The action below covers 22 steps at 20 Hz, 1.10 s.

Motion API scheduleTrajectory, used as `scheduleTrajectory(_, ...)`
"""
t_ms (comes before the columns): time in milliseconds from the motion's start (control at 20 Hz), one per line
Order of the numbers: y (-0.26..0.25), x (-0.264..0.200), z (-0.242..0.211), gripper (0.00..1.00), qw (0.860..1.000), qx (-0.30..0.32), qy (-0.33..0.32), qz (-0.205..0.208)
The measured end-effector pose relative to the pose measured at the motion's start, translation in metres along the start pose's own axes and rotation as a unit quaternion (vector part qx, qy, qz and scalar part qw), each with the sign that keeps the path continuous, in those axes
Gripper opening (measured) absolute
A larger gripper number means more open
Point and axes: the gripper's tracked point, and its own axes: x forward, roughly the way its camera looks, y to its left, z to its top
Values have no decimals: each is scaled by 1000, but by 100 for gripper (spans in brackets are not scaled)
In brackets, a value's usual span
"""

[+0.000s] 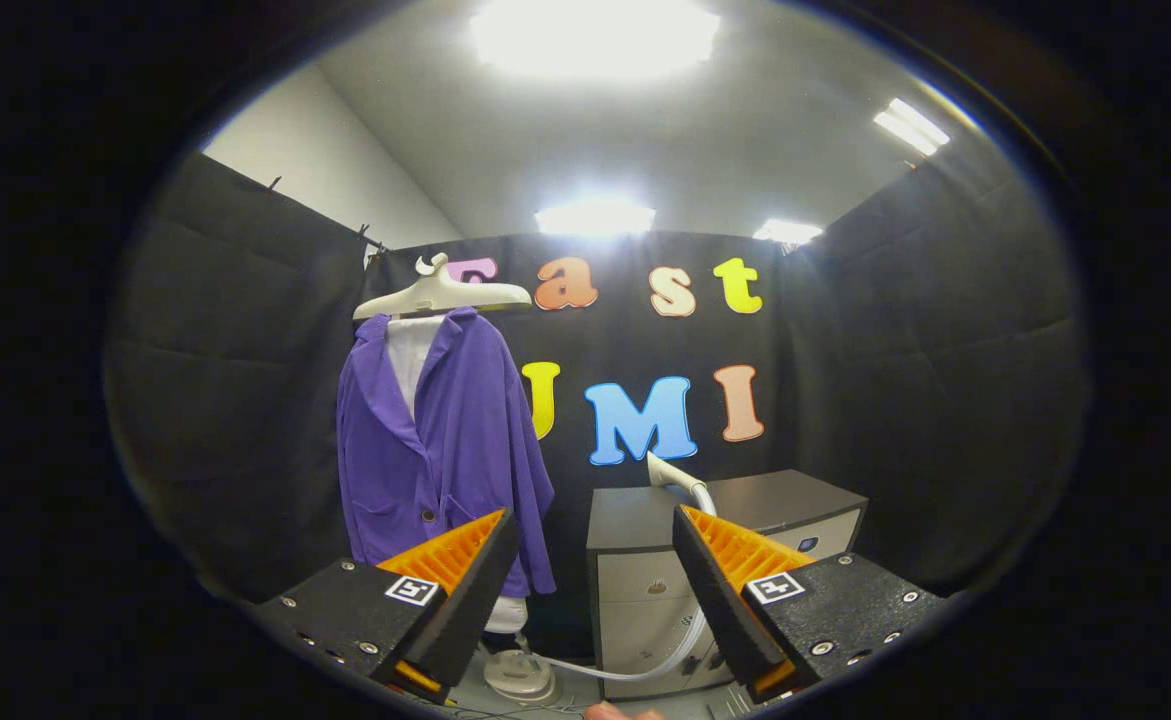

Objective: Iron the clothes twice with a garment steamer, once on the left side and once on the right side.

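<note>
I hold the hand-held gripper [595, 590] with its fingers wide apart and nothing between them. My landmark is the grey cabinet [645, 580], which stands just beyond the fingers. The steamer head [667, 472] rests on top of the cabinet, and its white hose [635, 665] runs down the front of the cabinet to the floor and on to the white base [517, 672] to the left of it. The purple jacket [440, 450] hangs on a white hanger [442, 295] to the left of the cabinet, well apart from my fingers. I think no ironing is done yet, and I must pick up the steamer head first. If I grab it crooked, it could slip off the cabinet. The hose could pull tight or catch on the cabinet when I swing over to the jacket.
</note>
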Motion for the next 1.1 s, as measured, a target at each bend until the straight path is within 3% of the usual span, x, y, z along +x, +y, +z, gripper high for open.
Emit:
scheduleTrajectory(300, 0, 5, 5, 95, 1000, 4, 5, -4)
scheduleTrajectory(650, -32, 23, 21, 95, 999, 5, 0, -51)
scheduleTrajectory(1100, -82, 102, 28, 95, 998, 35, 24, -55)
